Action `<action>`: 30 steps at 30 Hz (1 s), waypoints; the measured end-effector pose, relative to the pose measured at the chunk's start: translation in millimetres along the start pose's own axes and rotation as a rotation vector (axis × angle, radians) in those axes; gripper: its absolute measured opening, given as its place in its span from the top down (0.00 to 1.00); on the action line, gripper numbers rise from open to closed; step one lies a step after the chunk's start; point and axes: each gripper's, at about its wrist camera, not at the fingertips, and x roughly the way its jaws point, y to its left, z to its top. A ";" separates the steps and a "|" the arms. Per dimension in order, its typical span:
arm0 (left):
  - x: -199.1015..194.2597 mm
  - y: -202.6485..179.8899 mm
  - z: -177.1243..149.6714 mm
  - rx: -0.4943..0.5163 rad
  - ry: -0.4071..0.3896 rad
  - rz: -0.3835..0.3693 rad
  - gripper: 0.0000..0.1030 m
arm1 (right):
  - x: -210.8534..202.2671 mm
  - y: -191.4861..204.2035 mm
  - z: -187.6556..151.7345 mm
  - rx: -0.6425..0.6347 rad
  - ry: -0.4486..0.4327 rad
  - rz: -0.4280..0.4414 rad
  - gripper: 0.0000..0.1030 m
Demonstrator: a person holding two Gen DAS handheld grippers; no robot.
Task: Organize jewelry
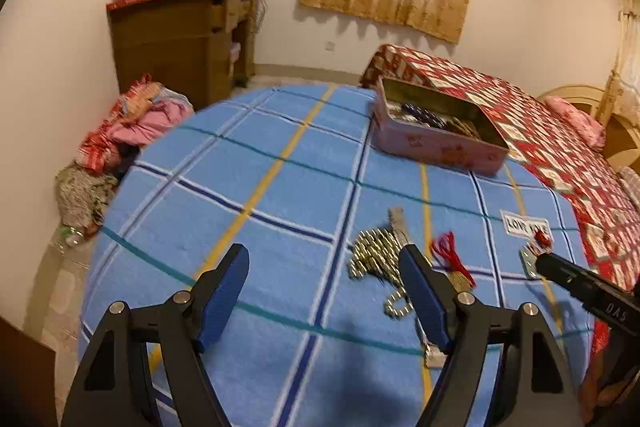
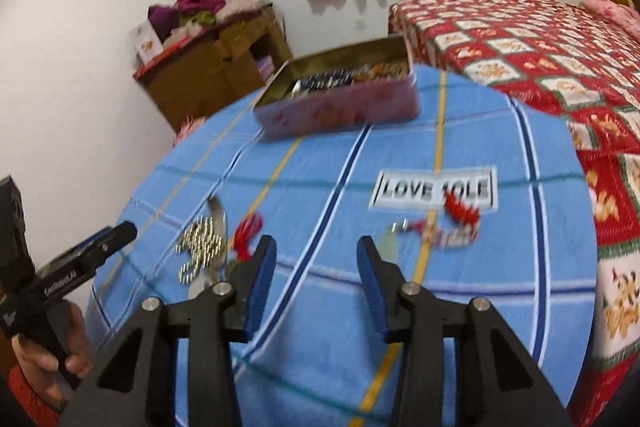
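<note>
Jewelry lies on a blue plaid blanket [image 1: 280,195]. A gold bead necklace [image 1: 374,255] [image 2: 200,243] and a red tassel piece [image 1: 448,251] [image 2: 248,231] lie together. A red-and-white trinket [image 1: 536,247] [image 2: 444,231] rests by the "LOVE" label [image 2: 434,189]. A pink tin box [image 1: 436,143] [image 2: 340,111] at the far edge holds several pieces. My left gripper [image 1: 324,255] hovers open, its right finger over the necklace. My right gripper [image 2: 316,243] hovers open between the two groups with nothing between its fingers. A hand [image 2: 48,355] holds the left tool.
A bed with a red patterned quilt [image 1: 552,131] [image 2: 540,47] adjoins the blanket on the right. A wooden cabinet [image 1: 180,43] piled with cloth stands at the far wall. Heaped clothes [image 1: 132,123] lie on the floor to the left.
</note>
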 end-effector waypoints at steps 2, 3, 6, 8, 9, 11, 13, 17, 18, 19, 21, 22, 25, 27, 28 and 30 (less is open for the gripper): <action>9.0 -5.8 -0.5 0.025 0.037 -0.022 0.25 | -1.4 3.0 -5.3 -0.009 0.014 0.011 0.56; 14.1 -10.9 0.8 0.045 0.052 -0.020 0.25 | -2.4 4.6 -6.7 -0.016 0.017 0.011 0.56; 29.7 -24.1 2.7 0.089 0.080 -0.007 0.25 | -6.4 6.4 -8.1 -0.025 0.009 0.004 0.56; 41.7 -29.7 7.2 0.087 0.104 0.010 0.25 | -9.6 2.9 -6.5 -0.013 0.001 0.003 0.56; 47.5 -30.8 8.7 0.081 0.116 0.008 0.25 | -10.6 3.0 -5.8 -0.008 -0.001 0.002 0.56; 63.9 -30.3 10.1 0.058 0.179 -0.005 0.28 | -11.8 -1.3 -4.9 0.006 -0.004 0.000 0.56; 69.0 -33.9 11.0 0.067 0.189 -0.008 0.38 | -11.1 -5.8 -4.7 0.020 -0.001 -0.004 0.56; 71.2 -31.2 12.5 0.059 0.190 -0.043 0.79 | -8.8 -13.0 -5.4 0.051 0.008 -0.003 0.56; 70.3 -29.0 11.9 0.055 0.188 -0.056 0.83 | -8.5 -15.2 -5.3 0.060 0.010 -0.002 0.56; 67.9 -26.8 12.0 0.049 0.181 -0.070 0.85 | -8.2 -16.5 -5.2 0.065 0.011 -0.002 0.56; 56.0 -18.3 13.1 0.029 0.145 -0.111 0.91 | -9.3 -18.2 -5.3 0.069 0.010 -0.004 0.56; 47.1 -14.1 13.8 0.027 0.114 -0.116 0.91 | -10.2 -19.1 -5.1 0.070 0.009 -0.004 0.56; 15.2 1.5 19.1 0.007 0.027 -0.141 0.91 | -13.1 -19.5 -5.5 0.069 0.000 -0.005 0.56; -2.6 9.6 24.5 0.002 -0.020 -0.143 0.91 | -11.9 -19.8 -5.4 0.075 0.003 0.000 0.56; -9.4 13.4 27.4 -0.002 -0.036 -0.141 0.91 | -10.6 -19.4 -5.5 0.081 0.007 0.006 0.56; -18.2 20.2 33.2 -0.009 -0.055 -0.143 0.91 | -9.1 -17.1 -5.8 0.080 0.012 0.014 0.56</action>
